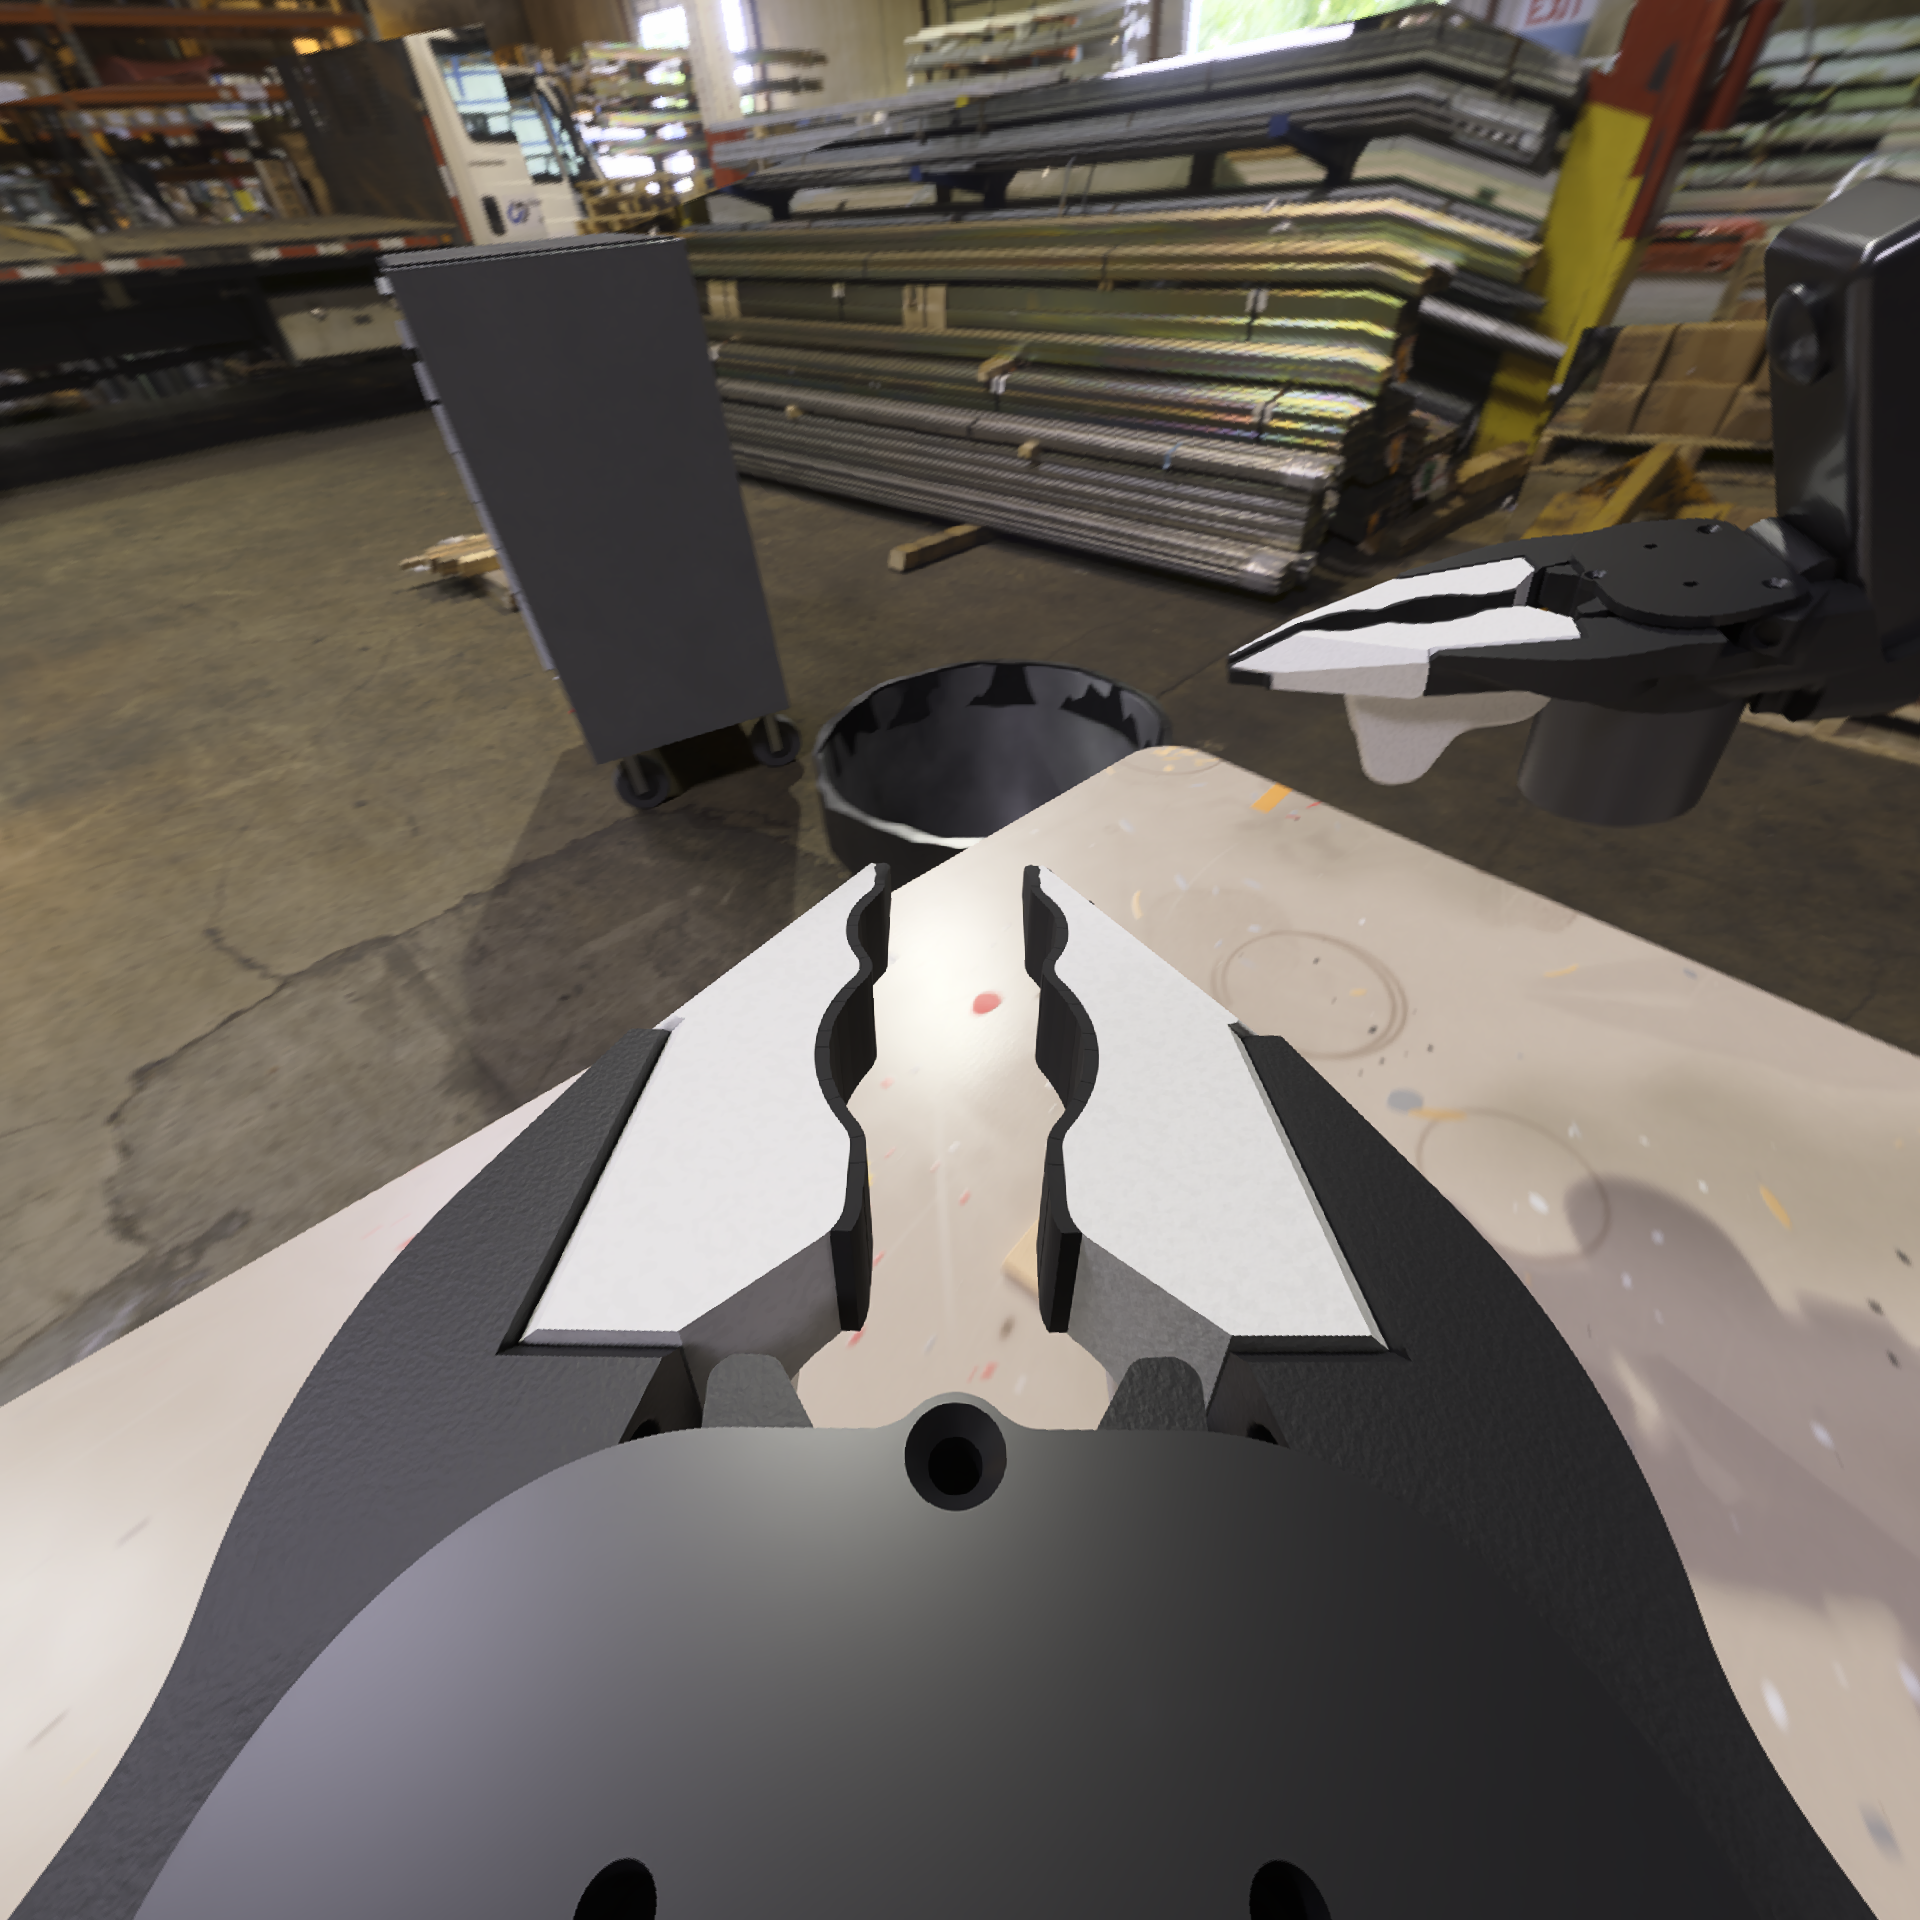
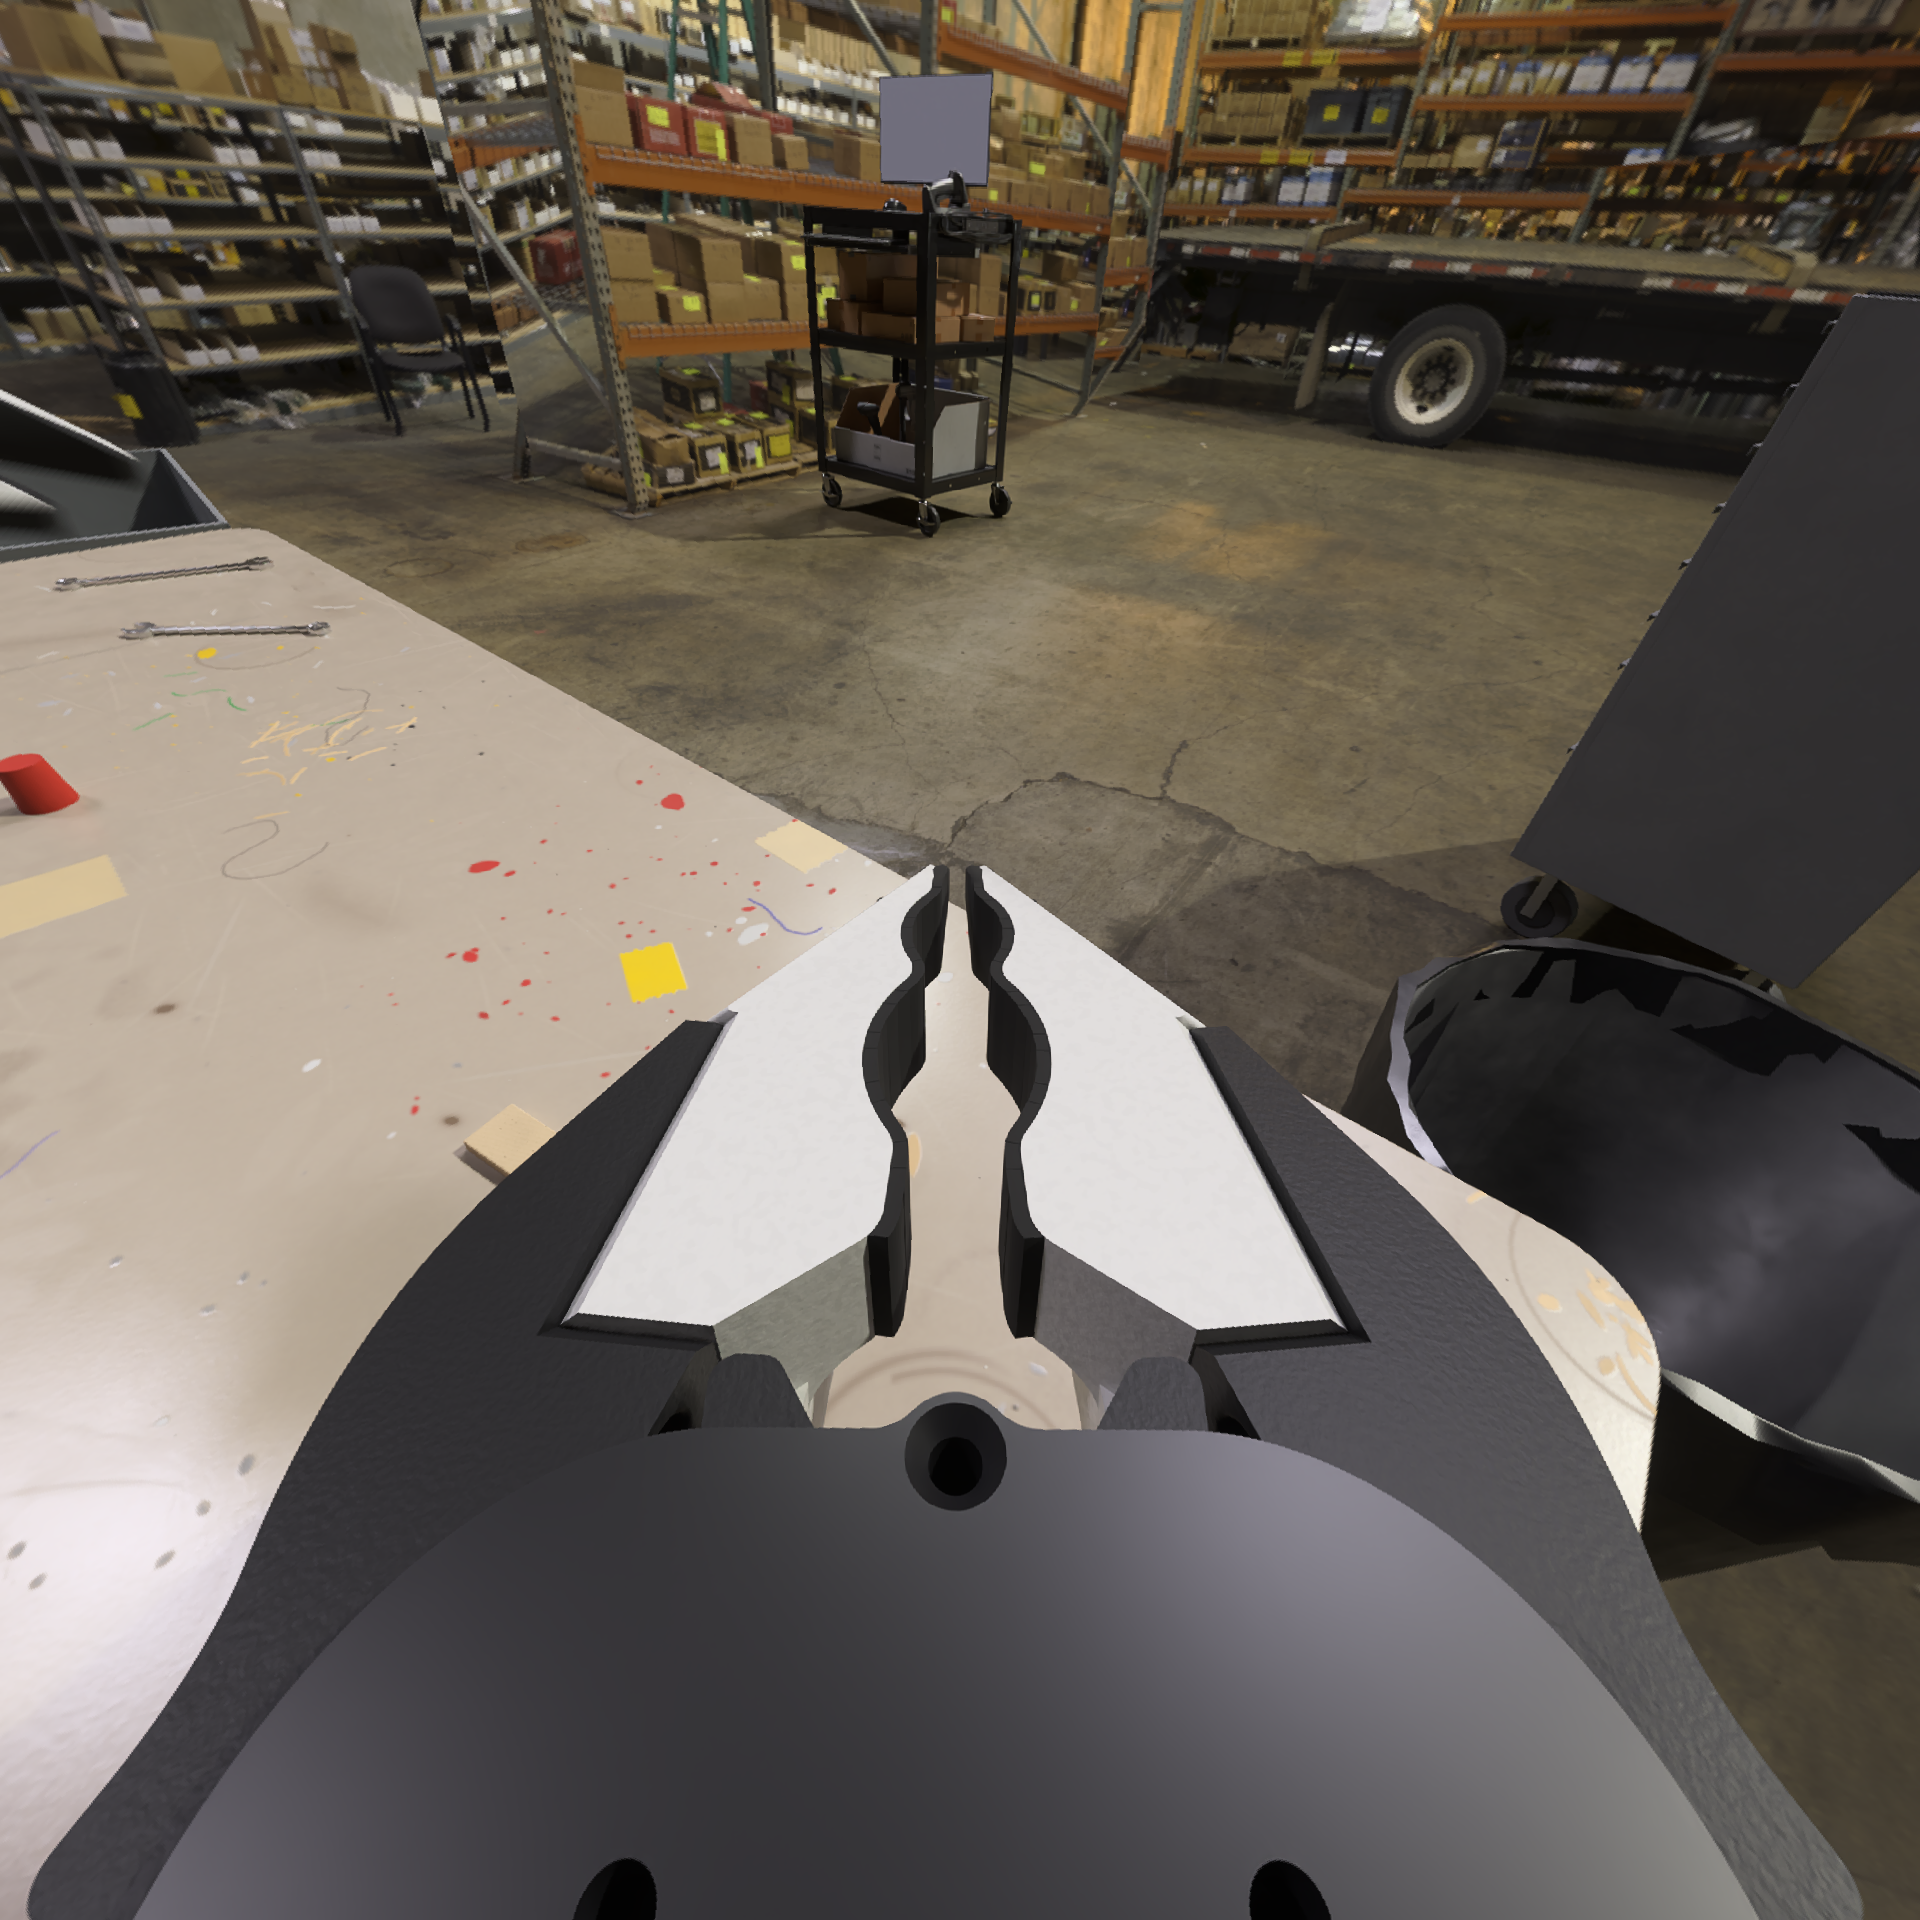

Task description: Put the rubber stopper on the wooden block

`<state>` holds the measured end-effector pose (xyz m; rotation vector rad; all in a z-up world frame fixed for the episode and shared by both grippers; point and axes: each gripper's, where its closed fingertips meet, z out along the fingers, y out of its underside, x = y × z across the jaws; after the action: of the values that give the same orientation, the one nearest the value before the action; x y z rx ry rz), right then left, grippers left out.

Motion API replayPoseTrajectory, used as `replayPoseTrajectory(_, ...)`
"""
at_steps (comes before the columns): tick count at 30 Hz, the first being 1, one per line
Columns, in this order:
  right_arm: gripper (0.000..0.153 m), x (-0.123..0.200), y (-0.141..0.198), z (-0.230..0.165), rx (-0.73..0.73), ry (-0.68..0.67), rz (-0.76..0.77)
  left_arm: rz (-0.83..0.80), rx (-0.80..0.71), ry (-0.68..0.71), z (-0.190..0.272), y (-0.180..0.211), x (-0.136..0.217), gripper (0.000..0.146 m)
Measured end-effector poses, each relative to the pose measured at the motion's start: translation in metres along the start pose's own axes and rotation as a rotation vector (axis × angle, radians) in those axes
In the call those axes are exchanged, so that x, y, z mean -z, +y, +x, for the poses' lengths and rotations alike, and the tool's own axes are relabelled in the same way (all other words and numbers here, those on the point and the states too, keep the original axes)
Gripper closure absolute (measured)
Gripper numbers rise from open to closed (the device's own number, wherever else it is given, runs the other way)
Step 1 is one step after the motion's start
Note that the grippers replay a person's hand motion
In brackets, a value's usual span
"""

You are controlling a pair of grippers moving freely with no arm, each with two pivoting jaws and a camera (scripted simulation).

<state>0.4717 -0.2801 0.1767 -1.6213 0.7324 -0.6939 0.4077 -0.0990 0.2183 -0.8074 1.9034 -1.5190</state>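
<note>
The red rubber stopper (image 2: 36, 784) lies on its side on the table at the far left of the right wrist view, well away from both grippers. The wooden block (image 2: 507, 1138), small and tan, lies flat by my right gripper's left finger, which partly hides it. A sliver of it shows in the left wrist view (image 1: 1023, 1262) under the right finger. My left gripper (image 1: 956, 883) is open and empty, low over the table. My right gripper (image 2: 956, 878) is shut and empty, and it also shows in the left wrist view (image 1: 1262, 665) above the table's far corner.
The paint-spattered beige table (image 2: 312, 1039) ends at an edge just past both grippers. Two wrenches (image 2: 223, 629) lie at its far left. A black bin (image 2: 1662, 1195) and a grey wheeled cabinet (image 2: 1745, 675) stand on the floor beyond the corner.
</note>
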Motion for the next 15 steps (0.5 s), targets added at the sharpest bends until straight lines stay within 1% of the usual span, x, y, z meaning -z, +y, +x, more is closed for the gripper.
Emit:
replayPoseTrajectory(3,0.15,0.0,0.002,0.003,0.0,0.001,-0.006,-0.027,-0.025,-0.086,-0.041,-0.008,0.066,0.12)
replayPoseTrajectory(6,0.15,0.001,0.002,0.003,-0.018,-0.007,-0.001,-0.19,-0.059,-0.218,-0.104,0.01,0.129,0.118)
replayPoseTrajectory(8,0.15,0.0,0.001,0.001,-0.02,-0.016,0.003,-0.378,-0.088,-0.285,-0.147,0.043,0.166,0.118)
replayPoseTrajectory(11,0.15,-0.002,0.001,-0.004,0.002,-0.024,-0.002,-0.71,0.03,-0.295,-0.194,0.113,0.209,0.106)
replayPoseTrajectory(15,0.15,-0.007,0.003,-0.015,0.03,-0.048,-0.02,-1.006,0.184,-0.312,-0.23,0.199,0.239,0.099)
